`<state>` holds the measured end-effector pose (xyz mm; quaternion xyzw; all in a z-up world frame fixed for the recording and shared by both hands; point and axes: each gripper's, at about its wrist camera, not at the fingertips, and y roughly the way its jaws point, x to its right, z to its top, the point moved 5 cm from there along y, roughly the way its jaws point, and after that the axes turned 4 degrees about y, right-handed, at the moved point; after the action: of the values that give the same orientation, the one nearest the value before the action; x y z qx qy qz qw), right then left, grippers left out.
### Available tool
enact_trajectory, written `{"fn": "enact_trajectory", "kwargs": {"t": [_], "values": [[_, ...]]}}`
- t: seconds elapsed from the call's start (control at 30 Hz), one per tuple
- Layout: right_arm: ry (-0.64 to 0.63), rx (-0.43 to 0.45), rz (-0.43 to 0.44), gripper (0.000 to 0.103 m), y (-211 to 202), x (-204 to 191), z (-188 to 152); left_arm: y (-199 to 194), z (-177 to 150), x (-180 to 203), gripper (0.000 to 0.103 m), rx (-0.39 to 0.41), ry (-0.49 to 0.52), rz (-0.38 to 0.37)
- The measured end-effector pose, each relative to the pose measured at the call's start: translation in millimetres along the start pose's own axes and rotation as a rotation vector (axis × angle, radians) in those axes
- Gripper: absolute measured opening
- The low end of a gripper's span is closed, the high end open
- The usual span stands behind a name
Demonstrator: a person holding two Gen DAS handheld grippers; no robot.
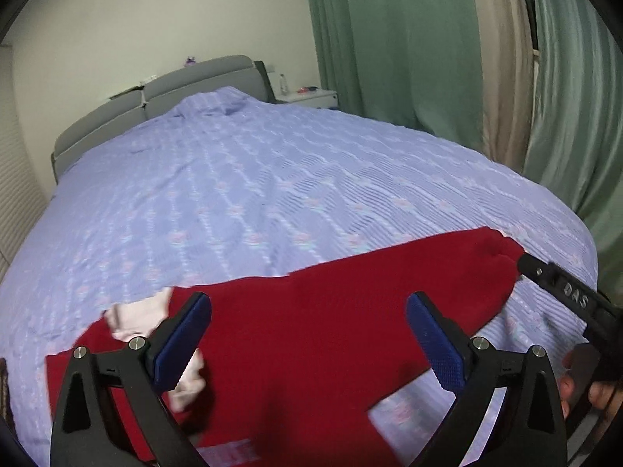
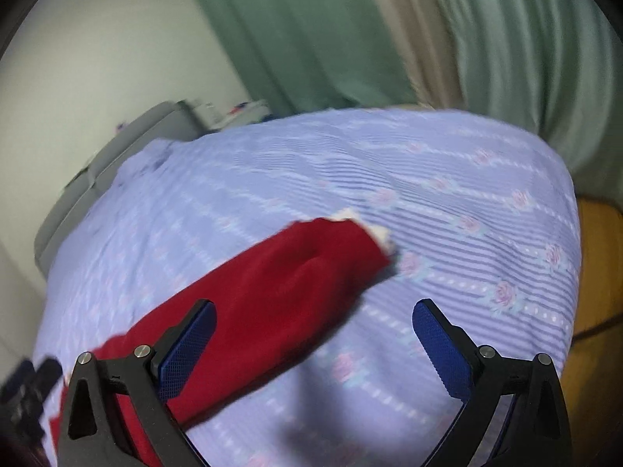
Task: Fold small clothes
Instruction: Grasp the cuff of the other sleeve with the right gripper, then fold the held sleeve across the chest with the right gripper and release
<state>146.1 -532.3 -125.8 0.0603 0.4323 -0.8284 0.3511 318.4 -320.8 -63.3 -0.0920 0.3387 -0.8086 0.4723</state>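
Garment (image 1: 311,330), red with white trim, lies flat on your lilac bedspread (image 1: 272,179); your left gripper (image 1: 309,340) and right gripper (image 2: 313,346) both gape wide, holding nothing.

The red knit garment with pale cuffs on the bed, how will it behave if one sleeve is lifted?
The red knit garment with pale cuffs lies flat and creased on the lilac bedspread, so it is probably floppy and would drape. Being small, it looks light. The fuzzy knit likely grips rather than slips.
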Motion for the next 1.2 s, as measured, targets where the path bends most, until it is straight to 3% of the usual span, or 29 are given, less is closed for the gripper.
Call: {"fn": "enact_trajectory", "kwargs": {"t": [0.07, 0.17, 0.4, 0.47, 0.57, 0.73, 0.97, 1.2], "values": [[0.070, -0.016, 0.008, 0.088, 14.2, 15.3, 5.8, 6.7, 1.1, 12.1, 0.102, -0.012, 0.008, -0.015], [0.092, -0.043, 0.010, 0.077, 34.6, 25.0, 11.0, 13.4, -0.4, 25.5, 0.102, -0.026, 0.025, -0.036], [0.146, -0.131, 0.060, 0.067, 78.8, 31.8, 6.5, 13.2, -7.4, 22.1, 0.102, -0.034, 0.027, -0.012], [0.120, -0.125, 0.066, 0.040, 82.2, 27.3, 5.3, 9.1, -10.3, 11.6, 0.102, -0.033, 0.005, -0.006], [0.076, -0.125, 0.091, 0.030, 80.7, 17.1, 5.0, 1.4, -15.9, -10.6, 0.102, -0.040, -0.044, 0.018], [-0.029, -0.023, 0.090, 0.028, 44.6, -7.7, 19.4, -23.8, -33.5, -65.6, 0.102, -0.032, -0.122, 0.100], [-0.371, 0.207, 0.101, 0.028, -37.0, -111.4, 41.2, -71.1, -73.6, -159.9, 0.102, -0.020, -0.212, 0.280], [-0.702, 0.327, 0.188, 0.028, -93.2, -224.7, -4.9, -113.7, -119.7, -234.4, 0.102, -0.025, -0.308, 0.397]]}}
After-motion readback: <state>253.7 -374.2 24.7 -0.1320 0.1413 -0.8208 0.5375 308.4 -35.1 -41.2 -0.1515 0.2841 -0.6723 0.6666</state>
